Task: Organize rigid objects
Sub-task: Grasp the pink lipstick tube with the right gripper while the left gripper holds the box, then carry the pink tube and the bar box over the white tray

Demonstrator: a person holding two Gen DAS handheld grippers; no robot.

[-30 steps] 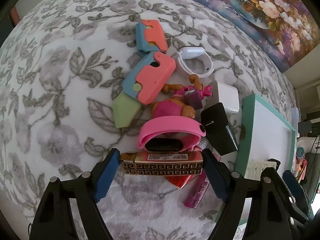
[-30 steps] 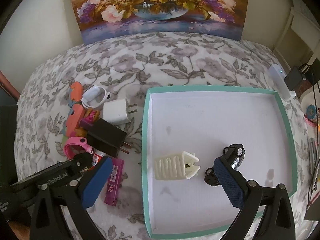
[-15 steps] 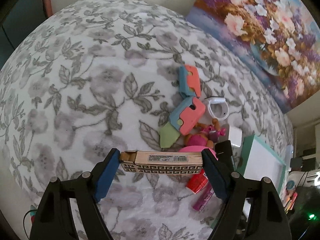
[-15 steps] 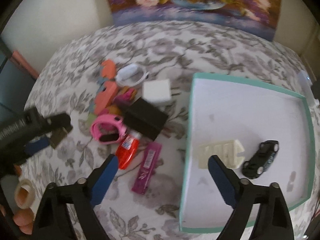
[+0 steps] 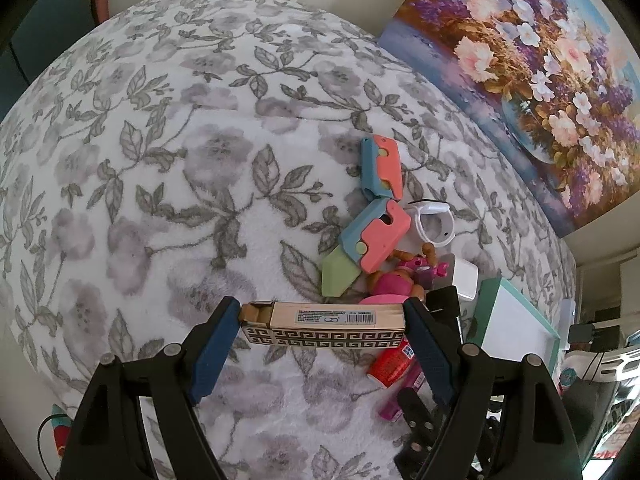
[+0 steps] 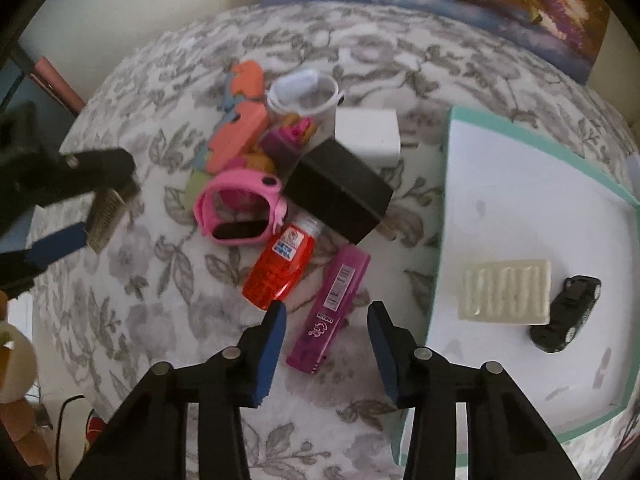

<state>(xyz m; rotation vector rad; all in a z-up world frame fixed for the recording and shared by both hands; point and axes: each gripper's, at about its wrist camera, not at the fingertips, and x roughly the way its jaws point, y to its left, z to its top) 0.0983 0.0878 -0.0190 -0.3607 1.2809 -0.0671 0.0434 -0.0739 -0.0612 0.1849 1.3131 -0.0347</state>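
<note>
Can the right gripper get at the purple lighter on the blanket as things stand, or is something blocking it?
Probably yes. The right gripper is already above the purple lighter, its jaws closing either side, not yet pressing. Nothing lies on the lighter; the red bottle sits close beside the left pad and might get nudged.

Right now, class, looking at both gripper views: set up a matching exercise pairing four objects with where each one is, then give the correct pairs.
Things:
1. toy car
2. patterned box
3. magenta case
4. pink watch

Places:
A. clamped in the left gripper
B. in the tray
C. between the right gripper's closing jaws
D. on the blanket, beside the black charger

Pairs: 1-B, 2-A, 3-C, 4-D
</note>
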